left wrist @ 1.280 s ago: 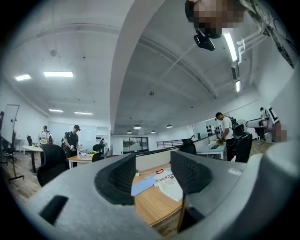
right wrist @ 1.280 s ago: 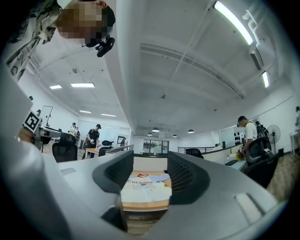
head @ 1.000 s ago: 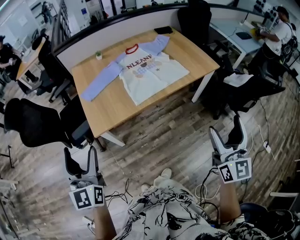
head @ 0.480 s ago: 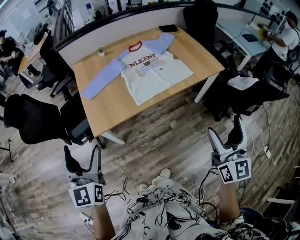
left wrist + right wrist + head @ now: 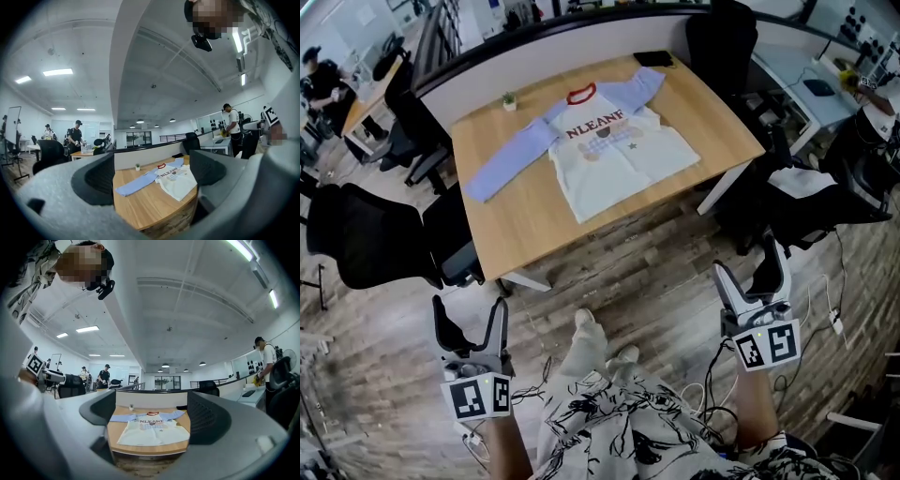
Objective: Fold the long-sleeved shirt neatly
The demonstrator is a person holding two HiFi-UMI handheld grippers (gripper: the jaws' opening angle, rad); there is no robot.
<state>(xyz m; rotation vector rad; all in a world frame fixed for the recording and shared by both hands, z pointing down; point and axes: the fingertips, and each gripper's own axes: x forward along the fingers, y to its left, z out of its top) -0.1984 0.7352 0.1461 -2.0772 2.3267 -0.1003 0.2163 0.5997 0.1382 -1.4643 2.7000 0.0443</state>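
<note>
Item: left gripper. Jaws spread wide, just been opening, nothing between the pads; held low and level over the wooden floor.

Item: right gripper. Jaws likewise wide, just been opening, empty; held level at the person's right.

Item: long-sleeved shirt. Lies flat, print up, on the wooden table, well apart from both grippers, ahead of them across the floor. Hem towards the person, red collar towards the far edge. One blue sleeve stretched out to the left; the other angled towards the far right corner. Long axis, sleeve to sleeve, runs across the line of approach.

Relation: right gripper view frames the body squarely between its jaws; left gripper view has the shirt right of centre, outstretched sleeve nearest. Judged: neither hand within reach; left suits the long sleeve, right the body
</note>
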